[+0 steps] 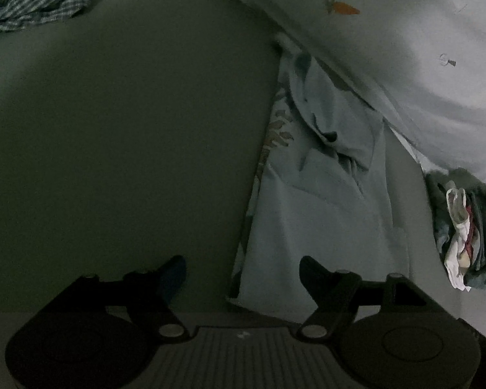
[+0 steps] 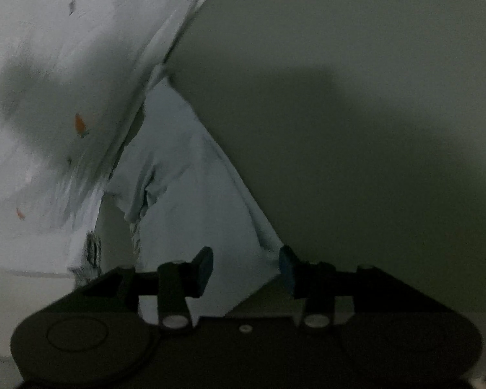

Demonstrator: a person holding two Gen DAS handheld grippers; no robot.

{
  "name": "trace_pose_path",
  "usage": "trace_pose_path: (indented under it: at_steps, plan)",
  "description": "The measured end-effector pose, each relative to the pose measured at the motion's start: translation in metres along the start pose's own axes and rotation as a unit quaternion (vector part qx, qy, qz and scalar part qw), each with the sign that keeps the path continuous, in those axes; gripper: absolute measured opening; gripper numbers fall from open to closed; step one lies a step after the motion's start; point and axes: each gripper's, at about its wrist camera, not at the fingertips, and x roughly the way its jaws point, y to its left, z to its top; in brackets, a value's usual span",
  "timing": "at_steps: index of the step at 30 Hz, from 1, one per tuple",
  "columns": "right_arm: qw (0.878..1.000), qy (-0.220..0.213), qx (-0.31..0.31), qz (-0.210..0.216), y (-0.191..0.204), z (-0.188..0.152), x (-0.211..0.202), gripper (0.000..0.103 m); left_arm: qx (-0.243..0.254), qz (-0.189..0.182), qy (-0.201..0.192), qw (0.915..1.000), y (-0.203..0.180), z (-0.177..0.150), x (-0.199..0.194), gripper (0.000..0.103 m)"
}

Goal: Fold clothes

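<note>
Pale blue garment [image 1: 317,194] lying flat on a dim table [image 1: 129,146].
Checked cloth [image 1: 39,0] and folded pile [image 1: 466,227] nearby — left gripper [image 1: 243,272] and right gripper [image 2: 246,265] both released, empty.

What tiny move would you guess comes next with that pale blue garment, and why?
Probably the right tool eases forward and shuts on the pale blue garment. Its fingers stand open with the cloth's near edge lying between them, ungripped. The left tool is open too, beside the garment's edge on the flat grey-green surface.
</note>
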Motion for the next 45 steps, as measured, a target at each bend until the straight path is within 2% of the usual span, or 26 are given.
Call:
trace_pose_path:
  at_steps: [5, 9, 13, 19, 23, 27, 32, 33, 34, 35, 36, 39, 41, 45]
  plan:
    - [0.996, 0.01, 0.087, 0.017, -0.015, -0.018, 0.001, 0.048, -0.004, 0.002, 0.015, 0.9999, 0.003, -0.007, -0.005, 0.079]
    - [0.993, 0.001, 0.112, 0.022, -0.018, -0.022, -0.001, 0.049, -0.004, 0.002, 0.018, 0.9998, 0.002, -0.006, -0.003, 0.079]
    - [0.999, -0.027, 0.022, -0.004, 0.007, -0.013, -0.01, 0.049, 0.014, 0.014, 0.012, 0.9997, 0.0, -0.001, -0.005, 0.079]
    - [0.996, -0.058, -0.07, -0.02, 0.042, 0.004, -0.011, 0.049, 0.047, 0.004, -0.011, 0.9988, -0.009, 0.019, -0.004, 0.079]
    - [0.989, -0.068, -0.124, -0.034, 0.064, 0.014, 0.004, 0.049, 0.101, -0.011, -0.029, 0.9945, -0.027, 0.039, 0.007, 0.078]
    - [0.979, -0.075, -0.179, -0.056, 0.085, 0.025, 0.028, 0.049, 0.166, -0.04, -0.036, 0.9847, -0.05, 0.056, 0.028, 0.072]
    - [0.966, -0.079, -0.228, -0.088, 0.104, 0.039, 0.062, 0.049, 0.214, -0.01, -0.007, 0.9768, -0.069, 0.065, 0.065, 0.072]
    - [0.964, -0.076, -0.239, -0.09, 0.106, 0.041, 0.067, 0.046, 0.218, -0.005, -0.007, 0.976, -0.069, 0.064, 0.07, 0.067]
    - [0.961, -0.071, -0.252, -0.09, 0.108, 0.041, 0.071, 0.039, 0.219, 0.006, -0.015, 0.9757, -0.069, 0.062, 0.071, 0.045]
    - [0.958, -0.066, -0.264, -0.09, 0.11, 0.042, 0.075, 0.019, 0.219, 0.017, -0.023, 0.9752, -0.068, 0.061, 0.072, 0.033]
    - [0.954, -0.061, -0.277, -0.092, 0.111, 0.042, 0.078, 0.003, 0.218, 0.025, -0.03, 0.9751, -0.067, 0.059, 0.073, 0.012]
    - [0.946, -0.074, -0.302, -0.087, 0.11, 0.037, 0.073, 0.003, 0.198, 0.011, -0.04, 0.9793, -0.057, 0.057, 0.066, 0.007]
    - [0.946, -0.082, -0.304, -0.077, 0.109, 0.036, 0.063, 0.003, 0.19, 0.0, -0.049, 0.9806, -0.053, 0.056, 0.057, 0.005]
    - [0.944, -0.095, -0.313, -0.043, 0.121, 0.036, 0.036, 0.003, 0.223, -0.007, -0.071, 0.9722, -0.067, 0.057, 0.028, 0.003]
